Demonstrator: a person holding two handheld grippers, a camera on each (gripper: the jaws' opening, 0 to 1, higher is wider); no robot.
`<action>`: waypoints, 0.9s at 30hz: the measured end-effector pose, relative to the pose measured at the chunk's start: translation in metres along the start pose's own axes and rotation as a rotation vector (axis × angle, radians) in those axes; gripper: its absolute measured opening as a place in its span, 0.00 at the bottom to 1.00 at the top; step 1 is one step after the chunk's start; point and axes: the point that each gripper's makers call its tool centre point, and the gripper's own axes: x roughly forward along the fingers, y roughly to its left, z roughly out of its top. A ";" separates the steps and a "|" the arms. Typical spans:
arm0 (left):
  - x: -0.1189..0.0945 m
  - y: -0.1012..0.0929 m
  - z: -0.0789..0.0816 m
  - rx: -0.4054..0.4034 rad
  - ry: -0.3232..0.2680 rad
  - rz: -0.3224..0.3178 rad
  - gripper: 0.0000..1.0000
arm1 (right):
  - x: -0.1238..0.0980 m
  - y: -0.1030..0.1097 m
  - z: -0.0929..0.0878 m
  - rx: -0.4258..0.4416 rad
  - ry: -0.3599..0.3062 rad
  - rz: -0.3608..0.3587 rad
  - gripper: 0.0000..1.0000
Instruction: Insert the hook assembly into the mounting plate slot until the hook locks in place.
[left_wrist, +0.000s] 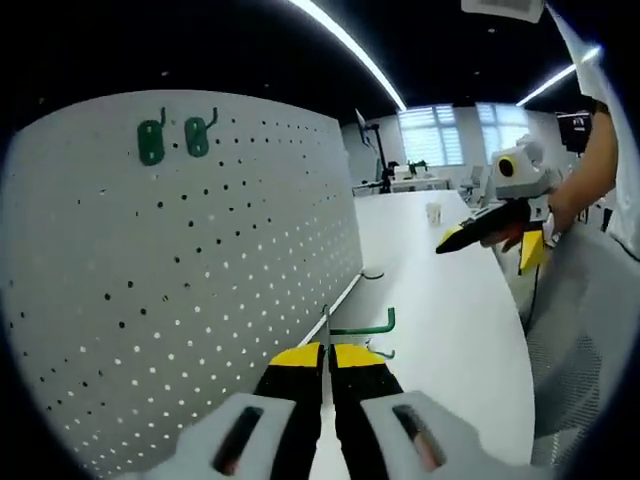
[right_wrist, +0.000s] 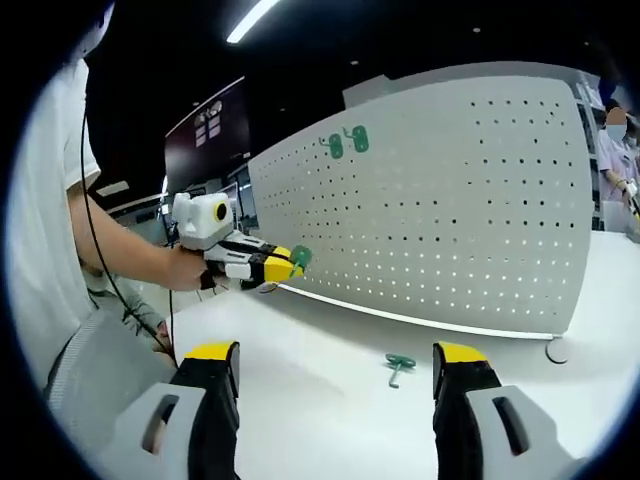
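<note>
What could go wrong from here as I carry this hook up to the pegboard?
1. The left gripper pinches the green hook only at one end, so it may twist or slip as it meets the pegboard.
2. Two hooks already sit high on the board; aiming close to them could knock them.
3. The right gripper is open above a loose hook on the white table; a careless move could sweep it away.
</note>
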 end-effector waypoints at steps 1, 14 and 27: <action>-0.002 0.001 0.003 -0.006 -0.010 0.011 0.01 | 0.000 0.000 0.000 -0.002 0.000 -0.001 0.77; -0.030 -0.005 0.027 -0.072 -0.127 0.078 0.01 | -0.003 0.004 0.011 0.000 -0.049 0.012 0.77; -0.051 -0.006 0.059 -0.135 -0.251 0.158 0.02 | -0.005 0.008 0.024 -0.011 -0.107 0.024 0.76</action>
